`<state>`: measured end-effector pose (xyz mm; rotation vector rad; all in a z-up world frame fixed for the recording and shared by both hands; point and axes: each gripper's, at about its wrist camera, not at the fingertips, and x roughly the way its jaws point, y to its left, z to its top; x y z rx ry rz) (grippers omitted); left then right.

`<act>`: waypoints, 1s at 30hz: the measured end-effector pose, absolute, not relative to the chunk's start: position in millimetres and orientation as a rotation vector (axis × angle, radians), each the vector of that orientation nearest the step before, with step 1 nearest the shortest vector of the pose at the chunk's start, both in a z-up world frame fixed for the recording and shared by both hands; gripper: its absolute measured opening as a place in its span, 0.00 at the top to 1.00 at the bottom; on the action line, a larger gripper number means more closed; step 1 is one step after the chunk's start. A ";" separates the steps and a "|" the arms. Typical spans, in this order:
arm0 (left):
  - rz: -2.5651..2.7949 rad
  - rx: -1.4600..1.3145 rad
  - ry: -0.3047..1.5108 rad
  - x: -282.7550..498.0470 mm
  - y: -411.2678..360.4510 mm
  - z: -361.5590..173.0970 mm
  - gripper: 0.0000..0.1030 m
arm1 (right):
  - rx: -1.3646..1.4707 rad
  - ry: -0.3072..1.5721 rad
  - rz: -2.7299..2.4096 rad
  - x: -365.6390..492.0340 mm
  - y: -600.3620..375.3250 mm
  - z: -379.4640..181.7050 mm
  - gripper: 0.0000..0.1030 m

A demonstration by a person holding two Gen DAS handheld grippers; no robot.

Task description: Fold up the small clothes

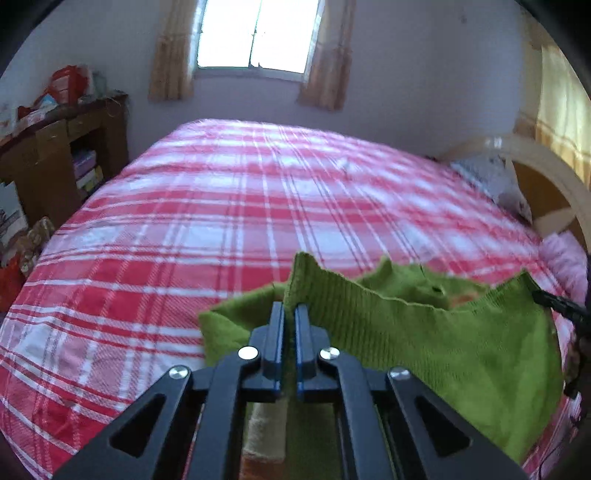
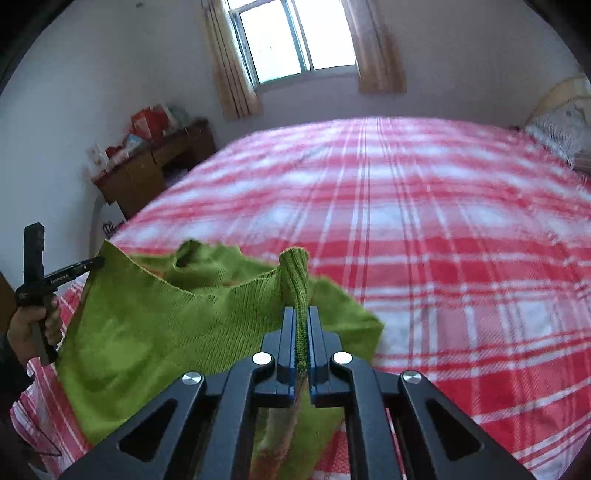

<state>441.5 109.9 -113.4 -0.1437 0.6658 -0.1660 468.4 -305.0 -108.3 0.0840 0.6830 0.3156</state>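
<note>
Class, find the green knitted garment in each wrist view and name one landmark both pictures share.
Left wrist view: green knitted garment lower right, clamped in the left gripper.
Right wrist view: garment lower left, clamped in the right gripper.
Shared landmark: the curtained window.

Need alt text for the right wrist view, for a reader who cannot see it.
The right gripper is shut on a ribbed edge of a green knitted garment, lifted over a bed with a red-and-white checked cover. At left, a hand holds the left gripper at the garment's other edge.
</note>
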 end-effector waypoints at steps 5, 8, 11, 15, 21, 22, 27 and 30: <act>-0.112 -0.190 0.676 460.4 115.9 -125.4 0.96 | 0.074 0.670 0.253 479.9 -299.4 -111.9 0.96; -0.081 -0.193 0.750 472.4 115.3 -148.0 0.96 | 0.085 0.735 0.218 496.4 -300.1 -135.1 0.96; -0.061 -0.177 0.766 476.5 113.0 -151.6 0.96 | 0.079 0.773 0.187 504.3 -303.3 -155.8 0.96; -0.036 -0.161 0.791 481.2 111.9 -151.7 0.88 | 0.087 0.799 0.181 510.7 -305.8 -161.8 0.96; 0.015 -0.198 0.729 440.1 122.2 -128.5 0.33 | 0.011 0.785 0.140 487.8 -300.4 -139.0 0.66; 0.010 -0.201 0.710 427.9 122.5 -125.8 0.31 | 0.023 0.756 0.164 474.9 -299.6 -129.6 0.56; -0.013 -0.157 0.733 373.8 114.6 -134.2 0.31 | 0.061 0.711 0.282 416.4 -277.0 -105.4 0.52; 0.011 -0.111 0.757 356.6 109.2 -150.9 0.31 | -0.001 0.731 0.357 388.4 -248.1 -115.1 0.52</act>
